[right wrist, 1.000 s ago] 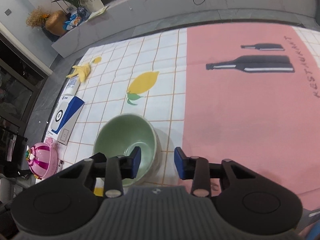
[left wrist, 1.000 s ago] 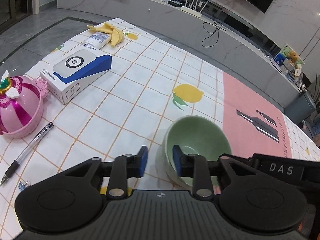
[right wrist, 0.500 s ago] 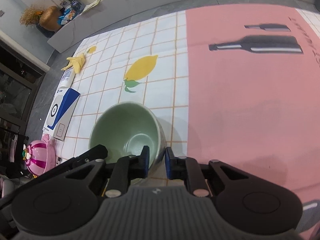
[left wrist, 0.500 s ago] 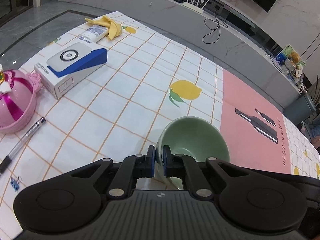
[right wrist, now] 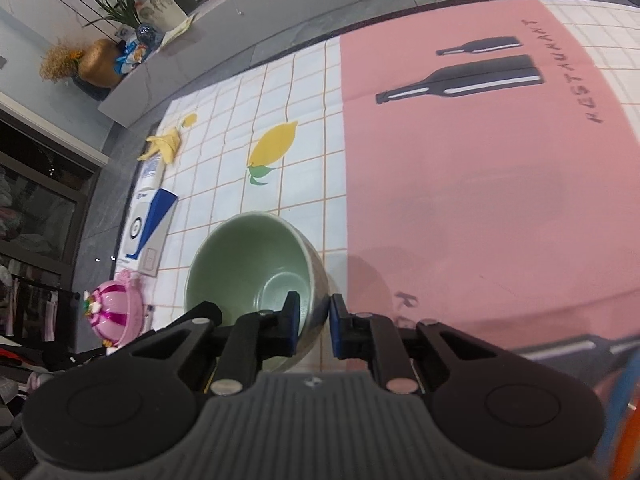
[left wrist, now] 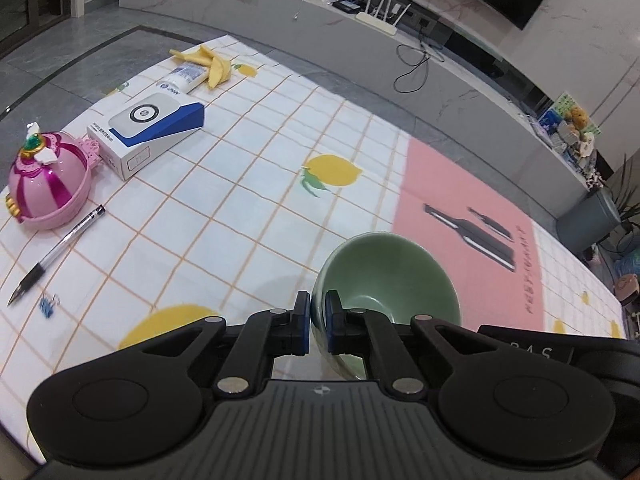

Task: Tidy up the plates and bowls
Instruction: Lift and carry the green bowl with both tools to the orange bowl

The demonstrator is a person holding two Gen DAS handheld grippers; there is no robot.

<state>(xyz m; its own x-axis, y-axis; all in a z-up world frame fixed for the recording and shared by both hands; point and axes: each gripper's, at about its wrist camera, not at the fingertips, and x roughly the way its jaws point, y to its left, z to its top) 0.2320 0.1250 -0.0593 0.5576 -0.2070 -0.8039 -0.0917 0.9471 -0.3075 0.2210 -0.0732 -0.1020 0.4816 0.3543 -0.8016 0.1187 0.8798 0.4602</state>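
We see both tools clamped on one green bowl [left wrist: 386,276]. The left hand-held gripper [left wrist: 318,322] has its blue pads pinched nearly together over the bowl's near-left rim, one pad outside the wall and one inside. The right hand-held gripper [right wrist: 314,322] grips the near-right rim the same way, its jaws a little wider apart around the thicker-looking wall.

The bowl sits tilted above the surface [left wrist: 248,184], over the seam where the white checked cloth with printed lemons meets the pink panel. Whether its base touches the cloth we cannot tell.

On the pink panel we read "RESTAURANT" [right wrist: 560,72] in black capitals beside two printed black bottles [right wrist: 460,80]. The other gripper's body, in the left wrist view, carries pale letters of which only "AS" is clear.

Well apart from the bowl lie a white-and-blue box [left wrist: 148,128] with a round emblem and small print too fine to read, a white tube [left wrist: 186,76] with an illegible blue logo, a banana peel [left wrist: 210,62], a pink domed toy [left wrist: 44,184], a pen [left wrist: 56,256] and a blue binder clip [left wrist: 48,304].
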